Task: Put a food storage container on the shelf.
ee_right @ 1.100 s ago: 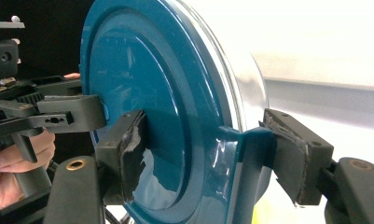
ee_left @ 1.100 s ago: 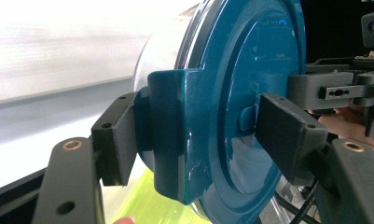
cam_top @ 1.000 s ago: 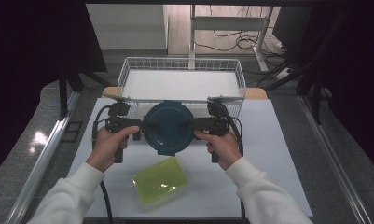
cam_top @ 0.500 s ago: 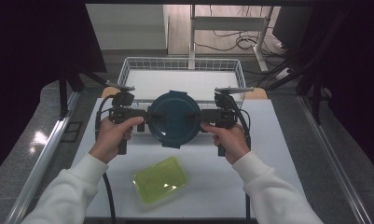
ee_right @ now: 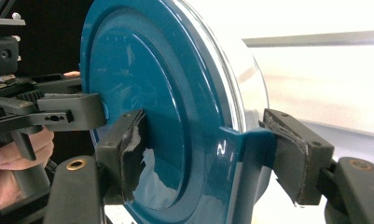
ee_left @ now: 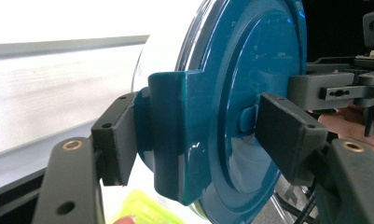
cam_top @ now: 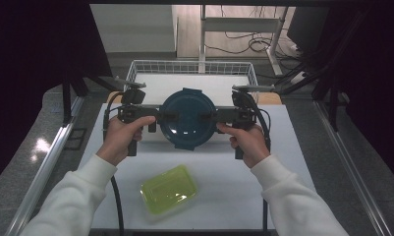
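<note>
Carry step: left gripper (cam_top: pixel 161 117) and right gripper (cam_top: pixel 210 117) each clamp a side tab of the teal round container (cam_top: pixel 187 118), held short of the wire basket (cam_top: pixel 135 69); next, likely lowering it inside, level.

White table (cam_top: pixel 293 147), grey floor (cam_top: pixel 37 147), dark surroundings.

High view: fixed overhead, facing forward and down on the white rectangular table (cam_top: pixel 302 147) — distant. Left and right gripper views: jaw-mounted, facing each other, very close — both share the round teal plastic lidded container (ee_left: pixel 250 93), seen from opposite sides.
</note>
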